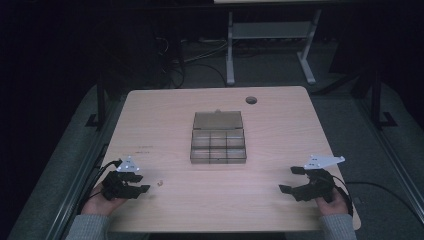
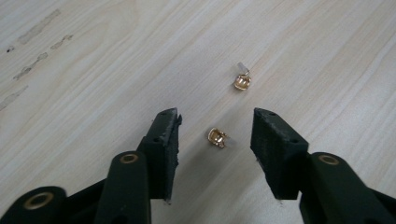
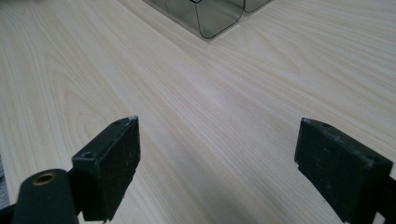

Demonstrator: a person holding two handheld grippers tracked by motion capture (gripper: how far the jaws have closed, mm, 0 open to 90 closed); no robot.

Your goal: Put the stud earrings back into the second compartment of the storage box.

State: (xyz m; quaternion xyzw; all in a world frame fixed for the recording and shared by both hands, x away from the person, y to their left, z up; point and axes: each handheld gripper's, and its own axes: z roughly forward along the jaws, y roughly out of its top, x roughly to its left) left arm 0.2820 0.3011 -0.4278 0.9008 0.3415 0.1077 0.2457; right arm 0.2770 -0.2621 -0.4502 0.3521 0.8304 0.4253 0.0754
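A light wooden table [image 1: 280,140] carries a smoky translucent compartment box [image 1: 218,144] at its centre, lid open and standing up behind the tray. The tray shows two rows of compartments; their contents cannot be made out. Beyond the box and to its right, a round hole [image 1: 251,100] pierces the tabletop. Nearer than the box and well to its left, the left gripper [image 1: 138,184] rests low at the table, held by a hand [image 1: 102,202], jaws apart. A tiny pale item [image 1: 160,183] lies just beside it, toward the box. Nearer than the box and well to its right, the right gripper [image 1: 290,180] is held with jaws apart.
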